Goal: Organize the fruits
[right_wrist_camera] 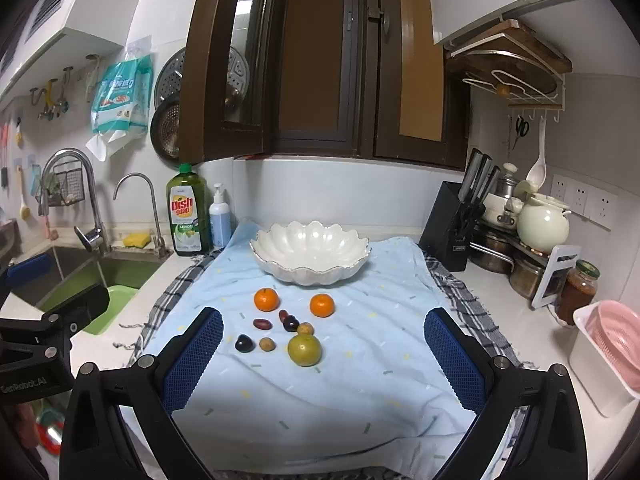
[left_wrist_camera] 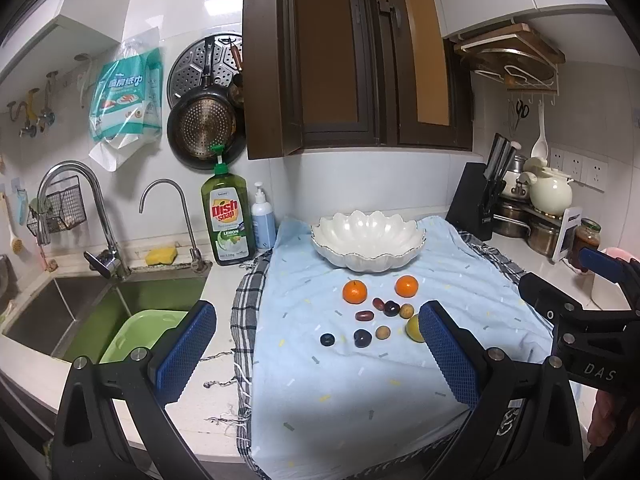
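Note:
A white scalloped bowl [left_wrist_camera: 368, 240] [right_wrist_camera: 310, 252] stands empty at the back of a light blue cloth [left_wrist_camera: 340, 380] [right_wrist_camera: 320, 400]. In front of it lie two oranges [left_wrist_camera: 354, 291] [left_wrist_camera: 406, 286] [right_wrist_camera: 266, 299] [right_wrist_camera: 322, 305], a yellow-green citrus [right_wrist_camera: 304, 350] [left_wrist_camera: 414, 329], several dark plums and red dates [right_wrist_camera: 243, 343] [left_wrist_camera: 362, 338], and two small brown longans [right_wrist_camera: 267, 344] [left_wrist_camera: 383, 332]. My left gripper [left_wrist_camera: 316, 356] is open, held above the cloth's near edge. My right gripper [right_wrist_camera: 324, 360] is open too, short of the fruit. Neither holds anything.
A sink [left_wrist_camera: 80, 312] with a green basin [left_wrist_camera: 136, 334] lies to the left, with dish soap [left_wrist_camera: 228, 220] beside it. A knife block [right_wrist_camera: 452, 224], pots, a sauce jar [right_wrist_camera: 578, 290] and a pink-and-white strainer box [right_wrist_camera: 608, 356] crowd the right. A dark cabinet [right_wrist_camera: 320, 60] hangs overhead.

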`<state>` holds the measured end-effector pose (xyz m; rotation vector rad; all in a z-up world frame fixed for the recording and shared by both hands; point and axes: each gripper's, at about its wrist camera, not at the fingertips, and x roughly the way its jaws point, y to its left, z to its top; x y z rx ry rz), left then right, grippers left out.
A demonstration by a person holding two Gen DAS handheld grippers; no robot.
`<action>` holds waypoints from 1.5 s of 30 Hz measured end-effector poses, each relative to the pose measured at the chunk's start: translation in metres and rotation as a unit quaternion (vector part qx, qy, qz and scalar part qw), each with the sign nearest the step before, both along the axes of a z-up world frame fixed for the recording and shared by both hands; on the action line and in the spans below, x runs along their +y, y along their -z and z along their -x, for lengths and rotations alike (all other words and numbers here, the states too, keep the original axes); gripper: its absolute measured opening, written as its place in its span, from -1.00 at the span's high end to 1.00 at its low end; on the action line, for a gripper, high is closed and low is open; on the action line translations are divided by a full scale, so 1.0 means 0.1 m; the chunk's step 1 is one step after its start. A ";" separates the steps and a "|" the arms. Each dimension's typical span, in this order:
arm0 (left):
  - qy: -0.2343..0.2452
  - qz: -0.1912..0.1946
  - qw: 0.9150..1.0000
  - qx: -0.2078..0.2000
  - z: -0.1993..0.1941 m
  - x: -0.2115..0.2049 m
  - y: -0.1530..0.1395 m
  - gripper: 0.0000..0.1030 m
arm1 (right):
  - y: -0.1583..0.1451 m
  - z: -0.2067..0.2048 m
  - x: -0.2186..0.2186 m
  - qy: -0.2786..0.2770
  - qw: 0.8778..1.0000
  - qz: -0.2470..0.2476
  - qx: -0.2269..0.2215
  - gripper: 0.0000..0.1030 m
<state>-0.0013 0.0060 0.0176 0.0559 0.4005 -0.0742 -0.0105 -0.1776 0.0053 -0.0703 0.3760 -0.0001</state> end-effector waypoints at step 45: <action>0.004 -0.030 0.984 0.175 -1.63 -0.10 1.26 -0.19 | 1.25 -1.67 0.08 -0.022 0.986 -0.029 0.166 -0.78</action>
